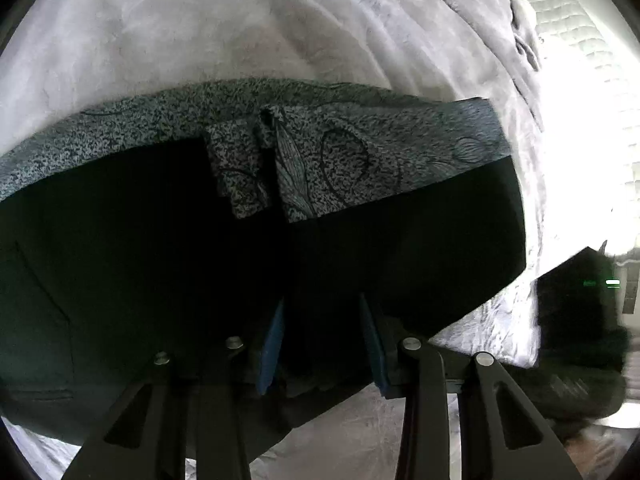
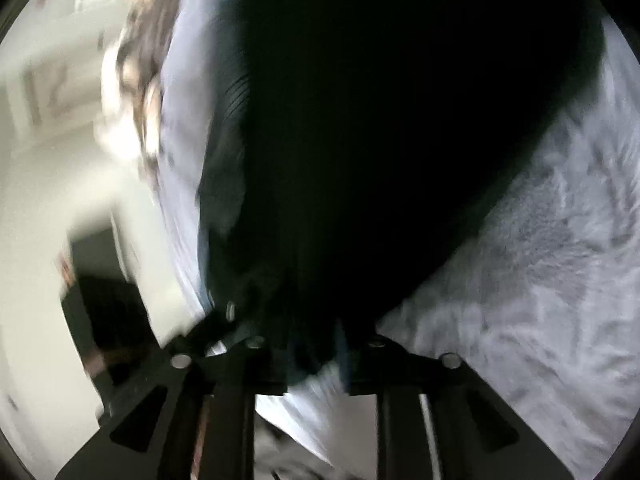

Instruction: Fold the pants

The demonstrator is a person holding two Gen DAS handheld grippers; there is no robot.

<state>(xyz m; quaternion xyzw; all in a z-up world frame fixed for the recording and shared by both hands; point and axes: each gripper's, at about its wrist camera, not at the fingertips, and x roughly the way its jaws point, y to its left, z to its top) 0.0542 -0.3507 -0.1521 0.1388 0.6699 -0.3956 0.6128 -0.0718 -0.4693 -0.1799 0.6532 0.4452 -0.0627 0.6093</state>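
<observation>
- Two hand-held grippers grip one pair of dark green-black cloth pants (image 1: 160, 260) with a speckled grey patterned waistband (image 1: 360, 152), lying over a pale grey rumpled bed blanket (image 1: 200, 40).
- The left gripper (image 1: 324, 340), blue-padded, is clamped on the pants' near edge, dark fabric filling the gap.
- The right gripper (image 2: 316, 356), blurred, is likewise pinched on bunched dark cloth.
- A white quilted mattress (image 1: 560, 40) shows far right.

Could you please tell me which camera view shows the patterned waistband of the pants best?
The left wrist view: the patterned waistband spans the frame, sharp and well lit. The right wrist view shows only dark, blurred pants fabric, no waistband.
</observation>
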